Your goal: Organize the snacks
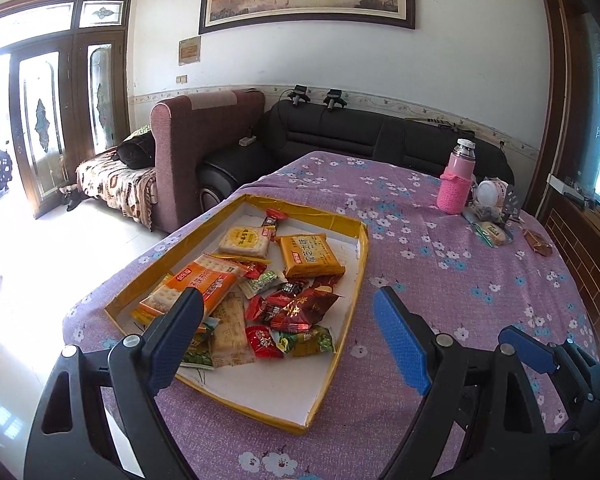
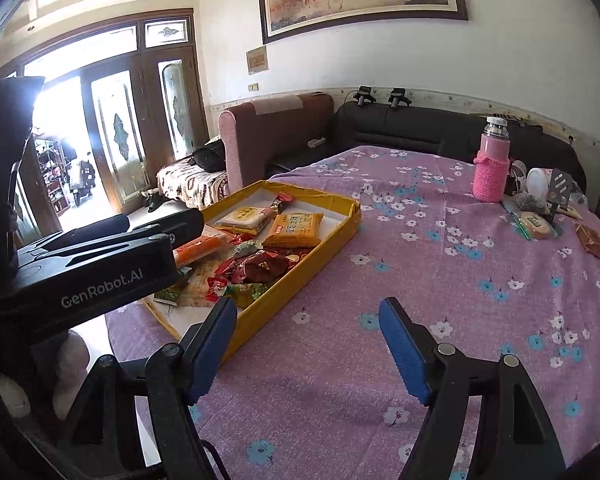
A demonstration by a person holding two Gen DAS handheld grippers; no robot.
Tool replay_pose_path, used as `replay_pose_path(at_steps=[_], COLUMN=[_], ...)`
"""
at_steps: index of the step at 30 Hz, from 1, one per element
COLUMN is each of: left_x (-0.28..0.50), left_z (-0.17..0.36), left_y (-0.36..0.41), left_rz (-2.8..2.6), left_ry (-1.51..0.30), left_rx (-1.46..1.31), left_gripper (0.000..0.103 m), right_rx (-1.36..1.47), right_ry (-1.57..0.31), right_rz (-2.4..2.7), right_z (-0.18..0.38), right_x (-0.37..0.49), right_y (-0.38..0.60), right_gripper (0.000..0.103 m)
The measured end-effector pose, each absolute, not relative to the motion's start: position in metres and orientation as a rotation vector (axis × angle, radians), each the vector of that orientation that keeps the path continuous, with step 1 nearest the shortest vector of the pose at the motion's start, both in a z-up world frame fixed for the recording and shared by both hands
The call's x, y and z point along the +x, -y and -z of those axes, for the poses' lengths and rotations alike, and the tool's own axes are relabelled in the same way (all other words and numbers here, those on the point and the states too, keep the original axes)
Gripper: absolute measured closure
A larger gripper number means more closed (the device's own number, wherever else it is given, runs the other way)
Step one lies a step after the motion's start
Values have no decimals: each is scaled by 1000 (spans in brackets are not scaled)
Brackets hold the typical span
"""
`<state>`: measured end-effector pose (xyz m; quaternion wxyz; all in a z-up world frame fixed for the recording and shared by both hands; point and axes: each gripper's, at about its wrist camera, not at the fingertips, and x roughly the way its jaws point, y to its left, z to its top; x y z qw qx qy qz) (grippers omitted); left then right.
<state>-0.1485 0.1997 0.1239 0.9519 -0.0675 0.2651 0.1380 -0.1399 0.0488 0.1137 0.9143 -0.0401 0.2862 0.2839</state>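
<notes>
Left gripper (image 1: 288,316): fingers spread, empty, above the snacks (image 1: 260,280) in the tray (image 1: 340,344).
Right gripper (image 2: 308,332): fingers spread, empty, lower centre over the worktop (image 2: 440,260).

snacks (image 1: 260,280) in tray (image 1: 340,344) — bottle (image 1: 458,180) far right.
</notes>
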Motion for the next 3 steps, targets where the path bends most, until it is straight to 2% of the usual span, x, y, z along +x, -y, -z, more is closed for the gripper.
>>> replay_pose_path(at_steps=[3], left_x=[-135], left_z=[-125], left_y=[-190], left_rz=[-242], left_ry=[-572], left_rx=[-133], left_gripper=[15], right_rx=[-45], right_ry=[-594], right_rz=[-554], right_z=[-116], right_x=[-135], right_y=[-33], right_gripper=[28])
